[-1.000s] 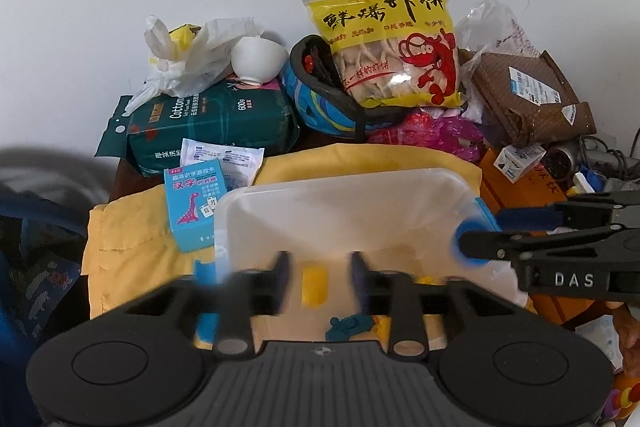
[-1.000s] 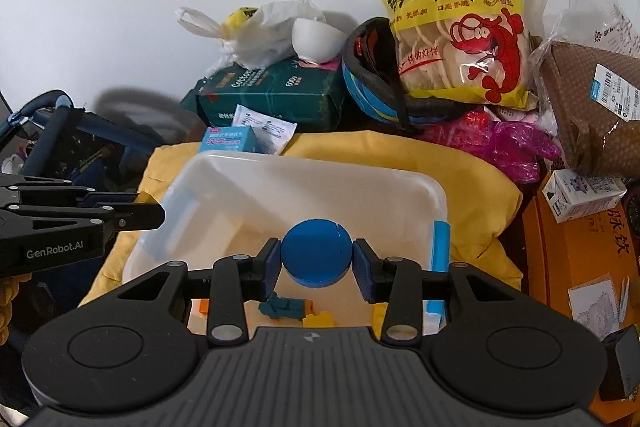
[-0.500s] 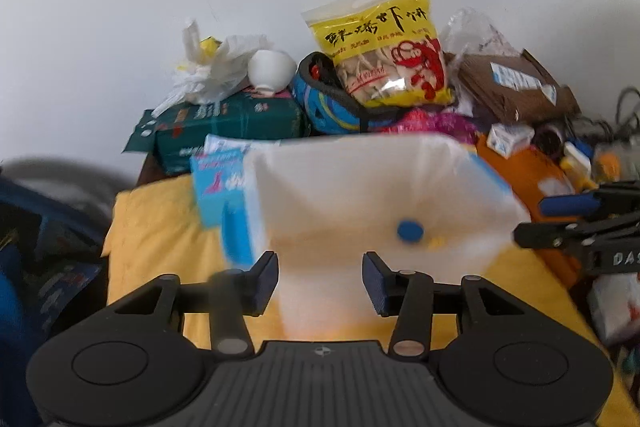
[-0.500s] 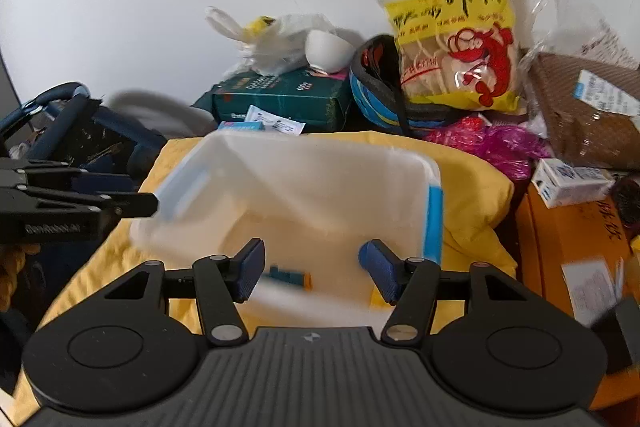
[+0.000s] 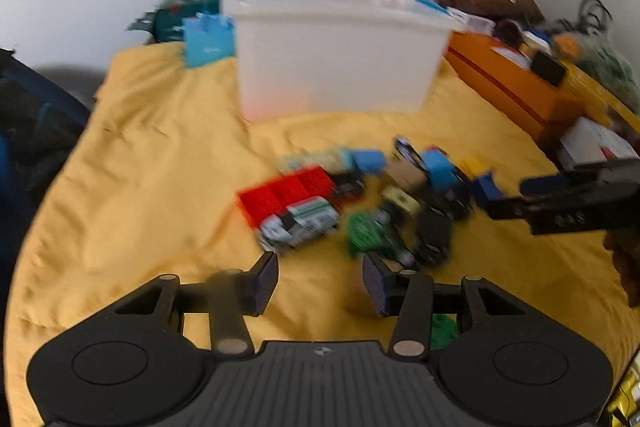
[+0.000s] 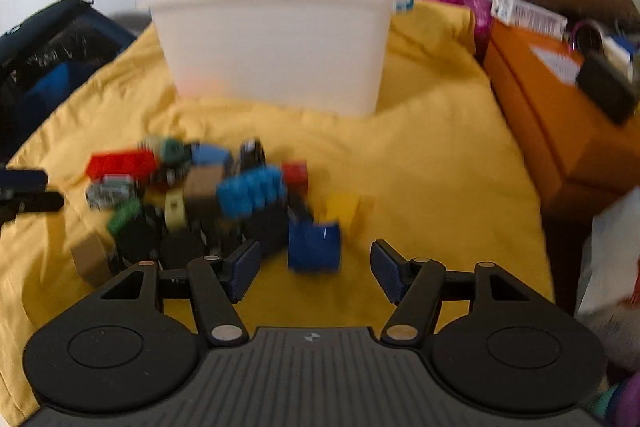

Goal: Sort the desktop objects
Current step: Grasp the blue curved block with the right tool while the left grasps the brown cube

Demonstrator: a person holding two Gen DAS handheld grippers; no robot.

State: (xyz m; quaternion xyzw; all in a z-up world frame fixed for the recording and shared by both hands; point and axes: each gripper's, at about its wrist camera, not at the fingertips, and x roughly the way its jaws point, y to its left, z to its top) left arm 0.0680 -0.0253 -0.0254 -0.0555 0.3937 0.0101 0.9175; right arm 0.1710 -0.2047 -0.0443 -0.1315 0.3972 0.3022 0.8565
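Both frames are motion-blurred, so small detail is not resolved

Left gripper (image 5: 320, 279): jaws spread, nothing held, seen low centre of the left view just short of the toy pile (image 5: 360, 203). Right gripper (image 6: 314, 269): jaws spread wide, nothing held, low centre of the right view, with a blue block (image 6: 314, 245) lying between and just ahead of the fingertips; contact is not seen

The pile is found mid-frame in both views, on the yellow cloth (image 5: 152, 163), loose pieces touching and overlapping. A red brick (image 5: 286, 191) and a small grey-green toy vehicle (image 5: 300, 227) are at its left edge in the left view; a light-blue studded brick (image 6: 252, 191) and a yellow piece (image 6: 344, 211) are seen centre in the right view. The white plastic bin (image 6: 276, 39) stands upright in the upper centre, well apart from the pile

Handling, as judged:
- pieces are expected to be light, rigid, smooth plastic; little force is needed, but slip on glossy faces is likely
- bricks are best taken across two flat parallel sides, not across studs or corners
- the vehicle is best taken across its body sides; wheels may let it roll off when nudged
- the soft, wrinkled cloth gives way under a piece, so tips should be set low around it without snagging fabric
- edge pieces are best taken first; neighbours in the heap are easily dragged along
- the blue block stands clear of the heap on its right side, so it is judged the cleanest pick for the right gripper
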